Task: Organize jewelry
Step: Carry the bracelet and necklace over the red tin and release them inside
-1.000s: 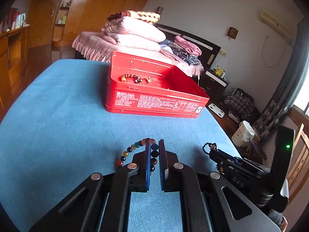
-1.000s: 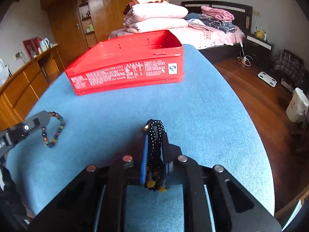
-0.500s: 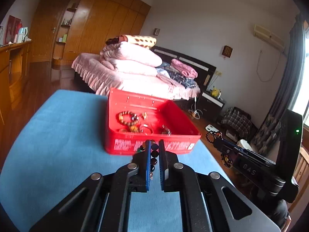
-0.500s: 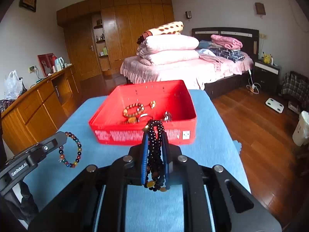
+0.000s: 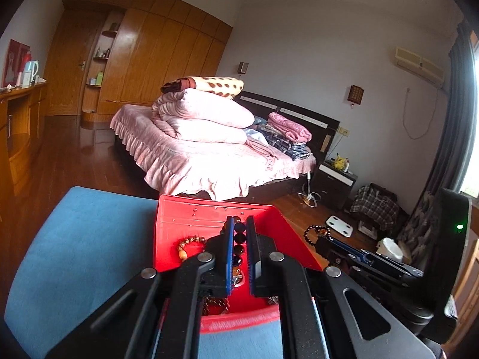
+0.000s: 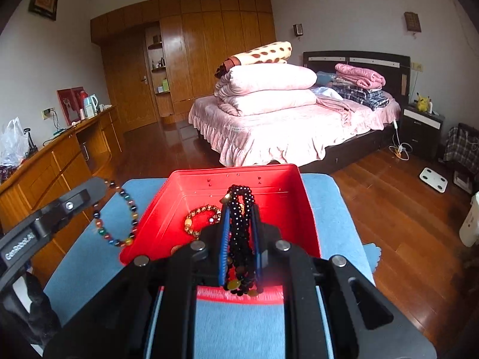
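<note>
A red tin box point(image 5: 191, 224) point(image 6: 191, 185) stands open on the blue table point(image 5: 83, 239). My left gripper point(image 5: 238, 224) is shut on a multicoloured bead bracelet point(image 5: 239, 236) and holds it above the box; in the right wrist view the bracelet point(image 6: 119, 224) hangs by the box's left wall. My right gripper point(image 6: 239, 209) is shut on a black bead bracelet point(image 6: 239, 230) above the box's near half; it also shows in the left wrist view point(image 5: 314, 233). A brown bead bracelet point(image 6: 197, 218) point(image 5: 185, 243) lies inside the box.
Other small jewelry lies in the box's near part, mostly hidden by my fingers. The blue table point(image 6: 335, 209) ends just beyond the box. A bed with pink bedding point(image 6: 284, 113) stands behind, a wooden sideboard point(image 6: 60, 155) at the left.
Both grippers rose off the table and moved forward over the red box, each still holding its bracelet. The box now sits directly under the fingertips.
</note>
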